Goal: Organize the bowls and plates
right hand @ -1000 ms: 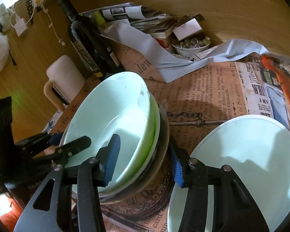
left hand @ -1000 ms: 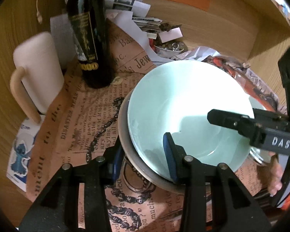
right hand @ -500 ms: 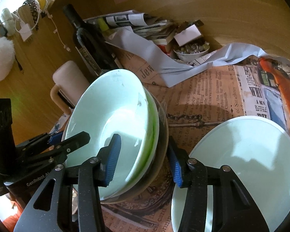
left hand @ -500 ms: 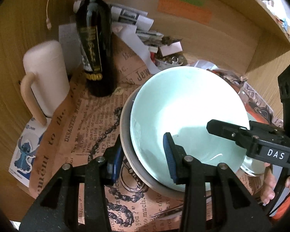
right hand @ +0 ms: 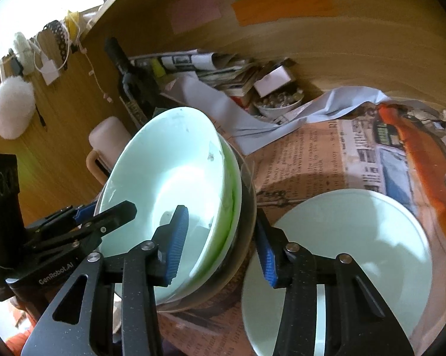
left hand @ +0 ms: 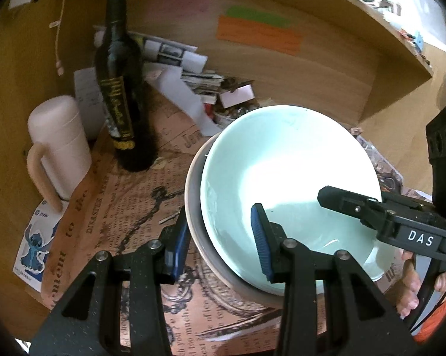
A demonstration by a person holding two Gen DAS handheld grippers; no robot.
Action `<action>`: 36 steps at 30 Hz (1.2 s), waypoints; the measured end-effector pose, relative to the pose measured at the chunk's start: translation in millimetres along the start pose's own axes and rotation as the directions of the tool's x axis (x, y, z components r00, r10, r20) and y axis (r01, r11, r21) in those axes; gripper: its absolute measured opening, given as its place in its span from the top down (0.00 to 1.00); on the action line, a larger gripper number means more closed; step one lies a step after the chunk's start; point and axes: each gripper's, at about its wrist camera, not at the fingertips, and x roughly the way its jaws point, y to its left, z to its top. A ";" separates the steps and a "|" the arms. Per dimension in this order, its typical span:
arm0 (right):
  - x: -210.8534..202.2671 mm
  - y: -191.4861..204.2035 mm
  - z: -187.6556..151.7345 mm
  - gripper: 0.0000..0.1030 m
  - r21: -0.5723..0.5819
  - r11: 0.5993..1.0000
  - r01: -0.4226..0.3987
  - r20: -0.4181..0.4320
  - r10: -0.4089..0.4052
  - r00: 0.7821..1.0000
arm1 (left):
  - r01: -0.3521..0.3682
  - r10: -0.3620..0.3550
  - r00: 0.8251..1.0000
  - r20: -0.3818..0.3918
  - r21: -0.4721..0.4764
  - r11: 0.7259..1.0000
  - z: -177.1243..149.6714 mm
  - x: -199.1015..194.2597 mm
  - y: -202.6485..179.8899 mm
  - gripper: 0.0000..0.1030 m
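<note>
Both tongs, left (left hand: 220, 247) and right (right hand: 220, 244), pinching the bowl stack (right hand: 175, 195), right just tightened; lifted off desk, ready to move.

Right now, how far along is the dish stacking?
Done: pale bowls are nested into one stack, the top one sitting in a grey outer bowl.

In hand: the left gripper and right gripper each straddle the stack's rim on opposite sides; the right jaws have just been closing on it.

Left: a pale plate lies apart on the newspaper, not yet joined.
</note>
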 end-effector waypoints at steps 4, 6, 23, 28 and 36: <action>-13.5 -9.3 -1.4 0.62 0.014 1.000 0.025 0.020 -0.025 0.999 | 0.031 -0.031 1.000 0.003 0.009 0.999 3.5 0.6 -11.7 0.61; -19.6 -14.2 -2.4 0.63 0.022 0.999 0.037 0.028 -0.038 0.999 | 0.048 -0.048 0.999 0.005 0.019 0.999 5.7 2.0 -19.7 0.62; -70.4 -63.7 -15.1 0.66 0.108 0.982 0.152 0.067 -0.160 0.985 | 0.161 -0.159 0.987 -0.033 0.111 0.981 10.7 19.7 -87.5 0.62; -78.4 -75.2 -21.6 0.66 0.131 0.976 0.175 0.055 -0.183 0.981 | 0.181 -0.175 0.983 -0.056 0.127 0.975 6.9 26.1 -101.4 0.62; -77.8 -93.0 -30.1 0.66 0.167 0.967 0.193 0.021 -0.199 0.980 | 0.195 -0.181 0.977 -0.109 0.142 0.970 0.7 43.3 -114.4 0.62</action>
